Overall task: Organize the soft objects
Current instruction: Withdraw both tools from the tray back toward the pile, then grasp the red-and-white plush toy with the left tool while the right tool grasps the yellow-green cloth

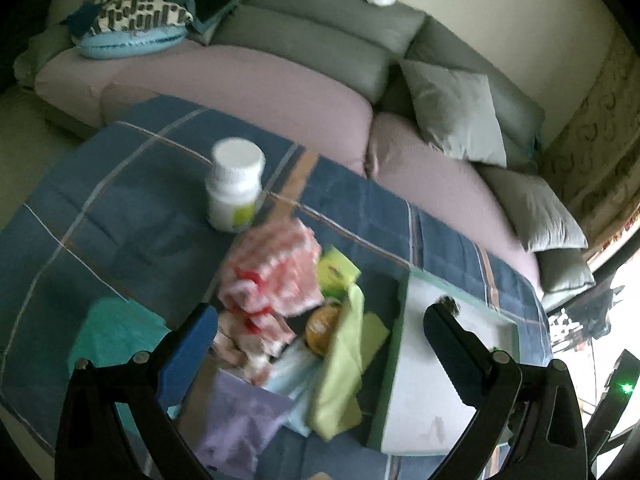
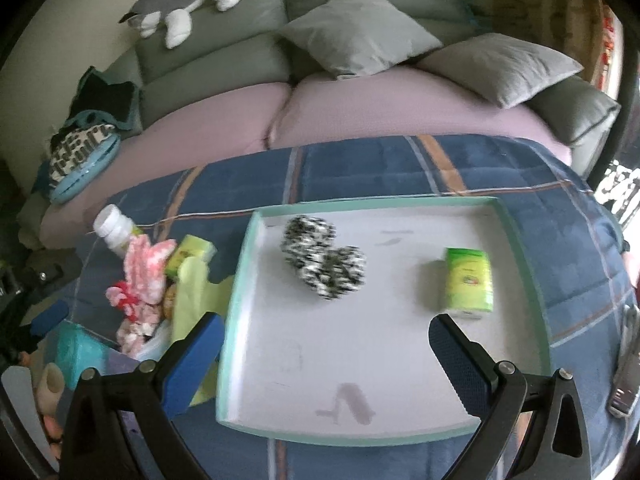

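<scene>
Your left gripper (image 1: pixel 324 332) hangs with its jaws spread wide and empty above the heap of soft things; your right gripper (image 2: pixel 326 340) is likewise spread and empty, over the tray (image 2: pixel 520 240).

Counting from the left of the heap: one teal cloth (image 1: pixel 108 328), one white bottle (image 1: pixel 234 188) standing upright behind, one pink-and-white fuzzy pair of socks (image 1: pixel 276 276) with a red-trimmed part below it, one lilac cloth (image 1: pixel 240 420), one pale blue cloth (image 1: pixel 288 372), one round brownish item (image 1: pixel 320 328) too blurred for you to identify, one yellow-green cloth (image 1: pixel 344 360), and one green tissue pack (image 1: pixel 336 272) tucked behind the socks. That heap lies just beside the tray's left rim.

In the tray you have two things, apart from each other: one black-and-white speckled fuzzy bundle (image 2: pixel 324 260) toward the far left, and a second green tissue pack (image 2: pixel 468 284) to the right. At the far right edge lies one metallic object (image 2: pixel 626 376), unclear.

Everything rests on a blue plaid cloth (image 2: pixel 360 172) covering the table. Behind it runs a sofa (image 2: pixel 240 120) with mauve seats and grey backs, holding two grey cushions (image 2: pixel 356 36), a patterned pile (image 2: pixel 80 148) at the left end, and one grey-and-white plush toy (image 2: pixel 184 0) on the backrest, against a pale wall.
</scene>
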Motion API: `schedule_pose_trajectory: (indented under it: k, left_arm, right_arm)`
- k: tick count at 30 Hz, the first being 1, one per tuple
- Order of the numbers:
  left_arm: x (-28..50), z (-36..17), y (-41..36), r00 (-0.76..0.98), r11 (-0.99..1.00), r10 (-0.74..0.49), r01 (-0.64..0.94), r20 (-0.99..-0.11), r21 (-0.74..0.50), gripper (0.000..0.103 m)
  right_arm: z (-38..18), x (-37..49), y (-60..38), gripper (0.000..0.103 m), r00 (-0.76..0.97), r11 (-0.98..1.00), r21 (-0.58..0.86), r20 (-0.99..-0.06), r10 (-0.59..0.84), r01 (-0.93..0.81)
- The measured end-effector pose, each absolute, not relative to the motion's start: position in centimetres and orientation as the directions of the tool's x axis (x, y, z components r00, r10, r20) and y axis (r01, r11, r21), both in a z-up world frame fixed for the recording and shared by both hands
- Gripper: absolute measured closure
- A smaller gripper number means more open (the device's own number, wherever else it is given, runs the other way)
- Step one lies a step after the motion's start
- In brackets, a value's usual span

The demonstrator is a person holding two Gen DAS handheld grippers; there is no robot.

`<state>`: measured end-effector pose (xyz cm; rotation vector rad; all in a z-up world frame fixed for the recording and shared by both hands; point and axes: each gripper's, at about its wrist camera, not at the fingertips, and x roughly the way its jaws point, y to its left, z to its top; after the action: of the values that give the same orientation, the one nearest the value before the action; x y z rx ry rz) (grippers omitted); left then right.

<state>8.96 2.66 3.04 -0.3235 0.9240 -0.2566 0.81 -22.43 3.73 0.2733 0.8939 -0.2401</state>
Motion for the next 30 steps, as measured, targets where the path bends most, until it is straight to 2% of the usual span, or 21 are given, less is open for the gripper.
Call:
schedule_pose_trajectory:
  k: [10, 12, 30]
  left_arm:
    - [11.6, 2.5, 6.9, 0.556, 0.963, -0.174, -0.075, -0.813, -0.258, 0.000]
    - [12.2, 2.0, 6.9, 0.529, 0.972, -0.131, -0.097, -0.839, -0.213, 0.000]
    - [15.4, -1.7, 4.1, 0.402, 0.983, -0.147, -0.041, -0.904, -0.178, 0.001]
  right_arm:
    - [3.0, 5.3, -16.6, 0.000, 0.620, 0.984, 0.139, -0.784, 0.041, 0.111]
    - [2.6, 6.0, -15.8, 0.004, 0.613, 0.986, 0.143, -0.788, 0.058, 0.090]
    - [-0.8, 8.6, -12.9, 0.029, 0.533, 0.986, 0.169, -0.834, 0.140, 0.005]
